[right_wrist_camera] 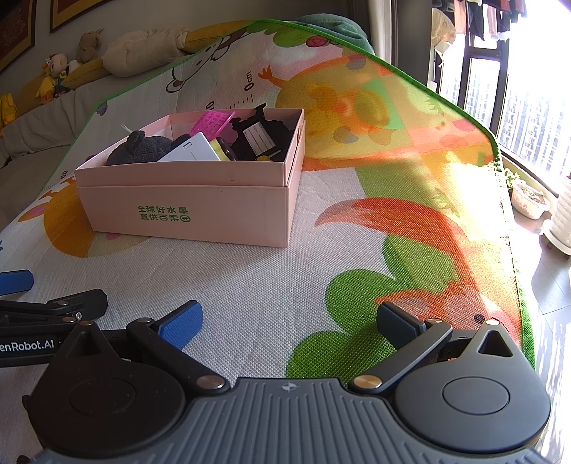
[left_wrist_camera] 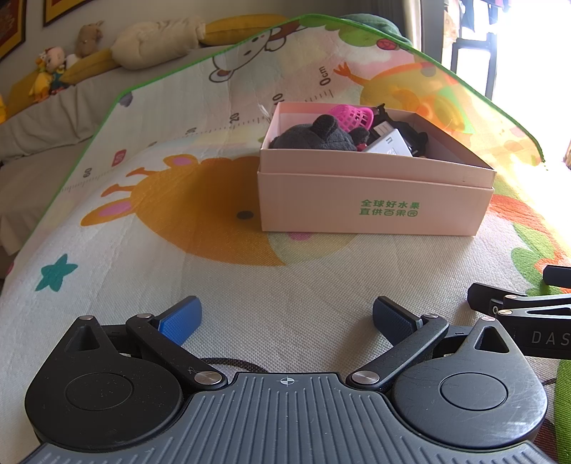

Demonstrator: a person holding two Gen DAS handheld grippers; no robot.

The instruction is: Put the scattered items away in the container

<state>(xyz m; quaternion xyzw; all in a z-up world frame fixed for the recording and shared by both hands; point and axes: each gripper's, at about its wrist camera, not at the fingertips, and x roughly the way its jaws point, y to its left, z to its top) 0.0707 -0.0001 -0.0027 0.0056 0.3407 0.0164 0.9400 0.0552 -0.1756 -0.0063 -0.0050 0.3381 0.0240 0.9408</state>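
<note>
Several items are sitting inside pink box on play mat: grey plush, pink basket, white card. Left gripper and right gripper jaws are gaping wide, holding nothing.

- A cartoon play mat fills the middle of both views, green-edged, with a printed ruler strip running diagonally.
- An orange bunny print sits left of centre in the left wrist view; a teal star lies at lower left.
- Up in the upper left, plush toys line a grey sofa, with a cream cushion beside them.
- Framed pictures hang in the top left corner.
- Bright windows glare at upper right, with a white plant pot below.
</note>
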